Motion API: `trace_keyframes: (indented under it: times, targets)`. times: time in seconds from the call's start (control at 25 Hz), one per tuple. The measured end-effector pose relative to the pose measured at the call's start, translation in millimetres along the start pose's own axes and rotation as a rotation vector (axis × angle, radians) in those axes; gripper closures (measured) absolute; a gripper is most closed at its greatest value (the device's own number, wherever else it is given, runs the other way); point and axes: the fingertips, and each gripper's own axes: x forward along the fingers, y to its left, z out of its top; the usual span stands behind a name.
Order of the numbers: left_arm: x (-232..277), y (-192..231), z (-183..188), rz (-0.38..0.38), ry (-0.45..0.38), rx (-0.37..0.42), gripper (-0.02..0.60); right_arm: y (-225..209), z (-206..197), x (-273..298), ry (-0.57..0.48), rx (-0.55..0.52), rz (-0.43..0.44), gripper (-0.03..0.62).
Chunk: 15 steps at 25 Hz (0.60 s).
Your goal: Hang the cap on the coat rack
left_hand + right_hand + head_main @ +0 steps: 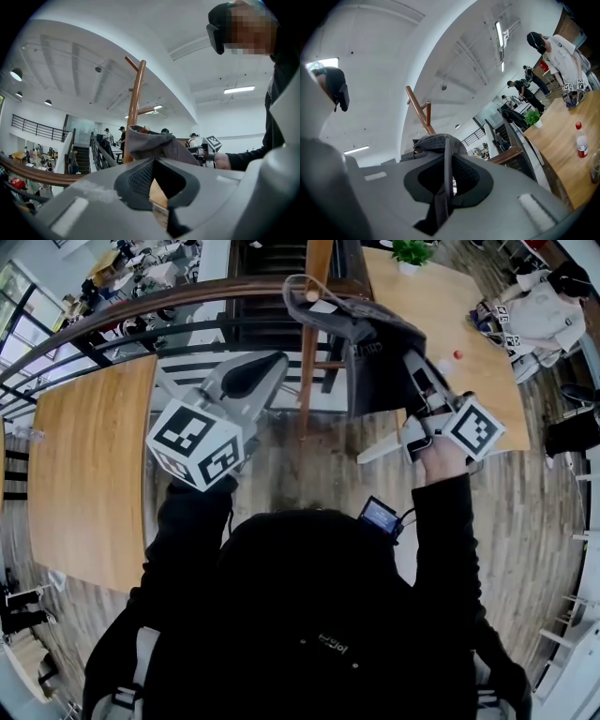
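A grey cap [370, 338] hangs up against the wooden coat rack [314, 324], and a peg tip [312, 296] shows in its opening. My right gripper [412, 360] is shut on the cap's edge from the right. In the right gripper view a thin strip of grey fabric runs between the closed jaws of that gripper [447, 176], with the cap [436, 143] and the rack [419, 112] beyond. My left gripper [270, 367] stands open and empty, left of the rack. From the left gripper [158, 185] I see the cap [154, 145] draped at the rack's pole [135, 108].
A wooden table [89, 474] lies at the left. Another table [450, 306] at the right carries a potted plant [412, 251] and a red-capped bottle [581, 140]. A curved railing [141, 310] runs behind the rack. A person in white [548, 315] sits at the far right.
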Motion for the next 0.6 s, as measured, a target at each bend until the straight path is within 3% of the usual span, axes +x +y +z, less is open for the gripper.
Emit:
trace_keyframes:
  times: [0.44, 0.6]
  targets:
    - [39, 8, -10, -0.05, 0.02, 0.004, 0.577, -37, -16, 29, 0.044, -0.022, -0.048, 0.563]
    - [49, 6, -12, -0.067, 0.027, 0.012, 0.577, -48, -24, 33, 0.06, -0.054, -0.104, 0.564]
